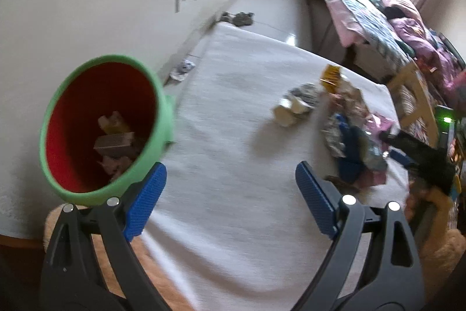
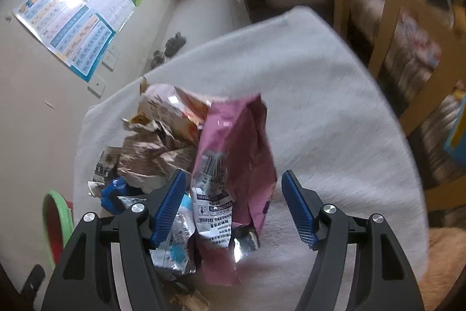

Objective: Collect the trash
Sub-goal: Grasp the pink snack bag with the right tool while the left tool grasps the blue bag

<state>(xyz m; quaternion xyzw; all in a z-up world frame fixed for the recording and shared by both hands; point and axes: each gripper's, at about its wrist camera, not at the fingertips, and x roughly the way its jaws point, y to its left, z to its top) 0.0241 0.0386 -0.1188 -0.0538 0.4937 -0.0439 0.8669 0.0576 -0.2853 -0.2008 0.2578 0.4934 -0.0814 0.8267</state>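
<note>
Task is partly done, judging from what's visible. The bin (image 1: 102, 127), green rim w/ red inside, stands off the table's left edge near the wall and already holds a few bits: a small box and some crumpled scraps. Plenty left though. On the white tablecloth (image 1: 233, 112) sits a loose pile of wrappers (image 2: 163, 136), incl. a pink bag (image 2: 241, 142) standing up at the front, crumpled brown paper, a blue packet and a silver printed one; a pale crushed carton (image 1: 291, 107) lies apart from the pile, nearer the table's middle. One more scrap lies on the floor by the wall. Left gripper (image 1: 230, 203) has jaws spread wide, nothing between them, hanging over bare cloth beside the bin. Right gripper (image 2: 233, 209) has jaws fairly wide too, pads not touching anything, w/ the pink bag right between and ahead of them, so prob. that bag is the next pick. Frames are blurry, so small bits may be missed.
</note>
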